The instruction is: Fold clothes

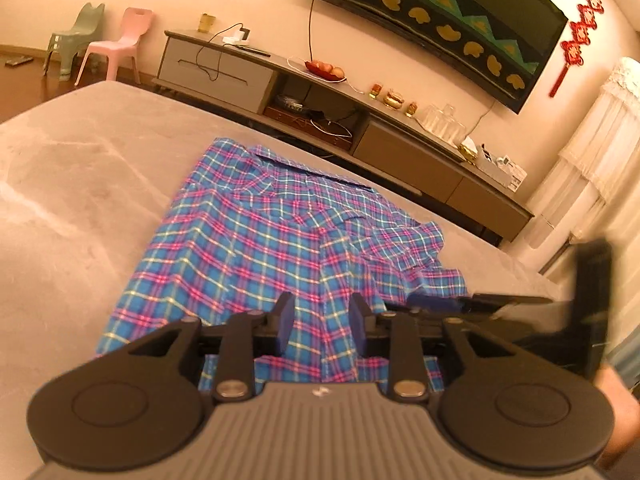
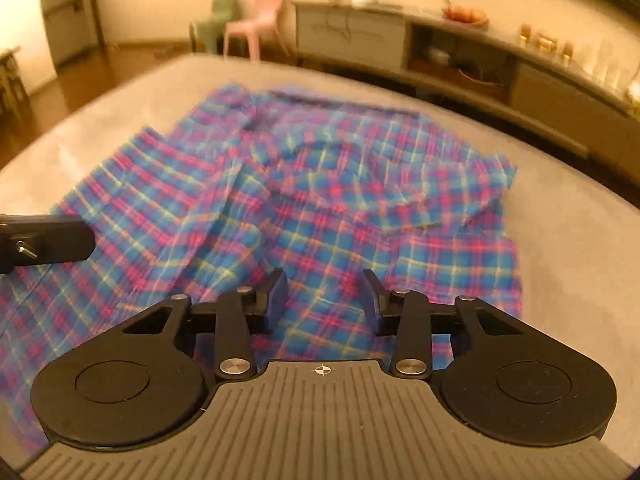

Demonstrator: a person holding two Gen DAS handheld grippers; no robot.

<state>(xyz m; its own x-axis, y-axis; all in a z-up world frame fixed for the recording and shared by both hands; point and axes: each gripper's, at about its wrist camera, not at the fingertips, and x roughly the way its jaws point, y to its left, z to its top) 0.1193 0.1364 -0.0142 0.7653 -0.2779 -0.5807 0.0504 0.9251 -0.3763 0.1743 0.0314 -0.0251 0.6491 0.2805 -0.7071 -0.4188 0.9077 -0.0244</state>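
Hovering over plaid clothes, mid-fold

Left tool [image 1: 322, 322] and right tool [image 2: 326, 300] both stand partly open, pinching nothing — cloth shows between their fingers. The plaid garment [image 1: 256, 248] lies partly folded on the grey bed [image 1: 72, 184], its right side rumpled. Next move, likely: grip the near hem and fold it away.
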